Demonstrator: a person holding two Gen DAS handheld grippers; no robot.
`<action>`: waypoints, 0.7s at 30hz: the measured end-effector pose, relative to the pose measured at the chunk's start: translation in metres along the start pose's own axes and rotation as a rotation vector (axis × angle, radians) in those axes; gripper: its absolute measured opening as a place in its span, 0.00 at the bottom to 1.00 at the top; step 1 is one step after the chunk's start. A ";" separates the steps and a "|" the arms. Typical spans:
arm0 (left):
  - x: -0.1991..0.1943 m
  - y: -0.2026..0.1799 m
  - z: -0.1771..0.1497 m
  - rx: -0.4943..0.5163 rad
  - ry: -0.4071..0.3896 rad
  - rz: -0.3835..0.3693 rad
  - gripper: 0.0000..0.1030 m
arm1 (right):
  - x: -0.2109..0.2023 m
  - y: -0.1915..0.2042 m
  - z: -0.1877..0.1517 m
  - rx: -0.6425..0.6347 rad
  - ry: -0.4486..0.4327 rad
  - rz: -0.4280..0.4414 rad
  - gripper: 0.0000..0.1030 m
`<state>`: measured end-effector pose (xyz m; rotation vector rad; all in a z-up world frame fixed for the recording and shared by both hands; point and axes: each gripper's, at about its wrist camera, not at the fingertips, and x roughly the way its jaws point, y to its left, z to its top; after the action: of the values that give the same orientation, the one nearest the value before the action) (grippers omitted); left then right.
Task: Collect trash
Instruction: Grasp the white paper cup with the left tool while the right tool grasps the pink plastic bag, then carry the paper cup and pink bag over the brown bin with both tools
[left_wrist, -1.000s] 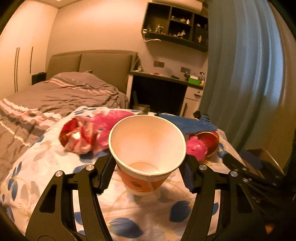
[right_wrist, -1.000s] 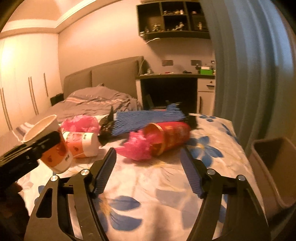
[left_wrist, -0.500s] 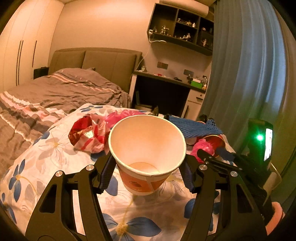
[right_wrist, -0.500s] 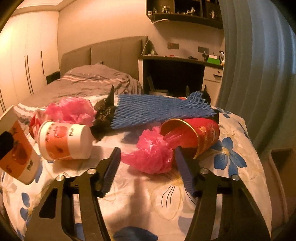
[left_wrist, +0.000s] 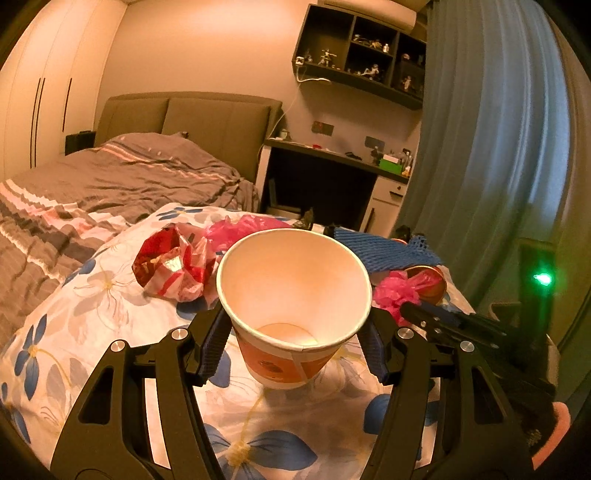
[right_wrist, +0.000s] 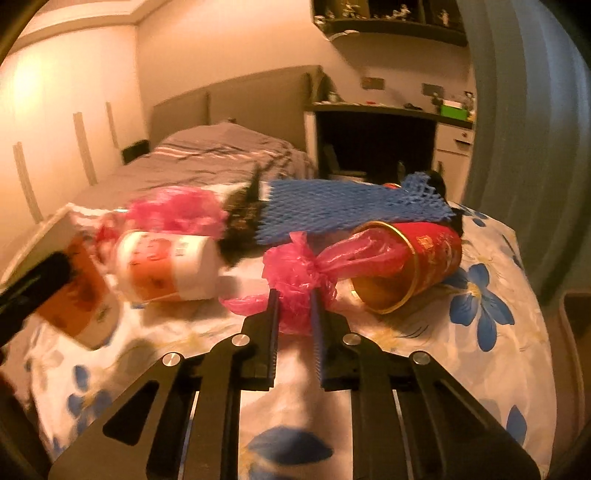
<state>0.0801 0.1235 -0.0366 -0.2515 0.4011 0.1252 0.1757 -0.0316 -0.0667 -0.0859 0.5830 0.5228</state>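
Observation:
My left gripper (left_wrist: 293, 343) is shut on an orange and white paper cup (left_wrist: 291, 295), held upright above the flowered cloth; the cup also shows at the left of the right wrist view (right_wrist: 79, 299). My right gripper (right_wrist: 294, 317) is shut on a crumpled pink plastic bag (right_wrist: 295, 273), whose tail runs into a red and gold can (right_wrist: 413, 262) lying on its side. A second paper cup (right_wrist: 166, 266) lies on its side to the left. A blue foam net (right_wrist: 343, 206) lies behind. A red and white wrapper (left_wrist: 173, 266) lies at the left.
The trash lies on a table with a white cloth with blue flowers (right_wrist: 480, 314). Another pink bag (right_wrist: 173, 210) and a dark wrapper (right_wrist: 243, 221) lie at the back. A brown bin (right_wrist: 576, 332) stands off the right edge. Bed, desk and curtain stand behind.
My right gripper moved forward and closed its jaws on the pink bag. My left gripper kept hold of the cup, moving slightly.

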 end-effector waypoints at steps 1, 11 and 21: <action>0.000 -0.001 0.000 0.003 0.000 0.000 0.59 | -0.005 0.001 -0.001 -0.006 -0.007 0.013 0.17; -0.010 -0.026 -0.002 0.041 -0.015 -0.032 0.59 | -0.064 0.000 -0.010 -0.007 -0.083 0.073 0.17; -0.017 -0.067 -0.005 0.105 -0.017 -0.085 0.59 | -0.111 -0.032 -0.022 0.049 -0.152 0.014 0.17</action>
<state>0.0736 0.0567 -0.0199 -0.1636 0.3779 0.0233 0.1021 -0.1135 -0.0263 0.0044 0.4477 0.5233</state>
